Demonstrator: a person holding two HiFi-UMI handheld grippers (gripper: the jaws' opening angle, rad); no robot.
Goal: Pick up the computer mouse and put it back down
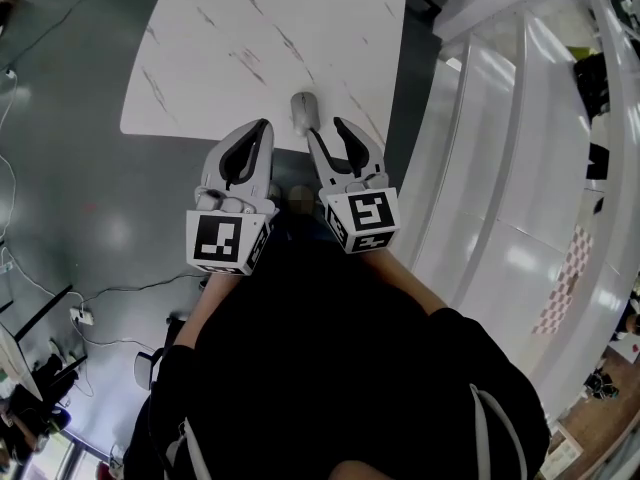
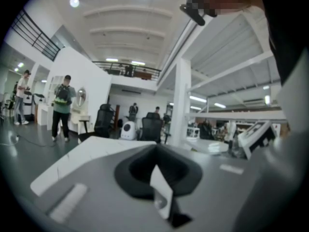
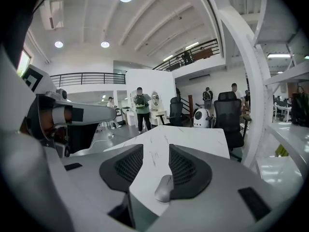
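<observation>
Grey mouse (image 1: 303, 112) on marble tabletop (image 1: 230, 48)

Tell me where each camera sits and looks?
Head view: on the person's head, looking steeply down at table, mouse, left claw, right claw, torso.
Left gripper view: on left claw, looks along shut jaws over the table.
Right gripper view: on right claw, looks through open jaws at mouse.
Head and right gripper views share the mouse.
</observation>
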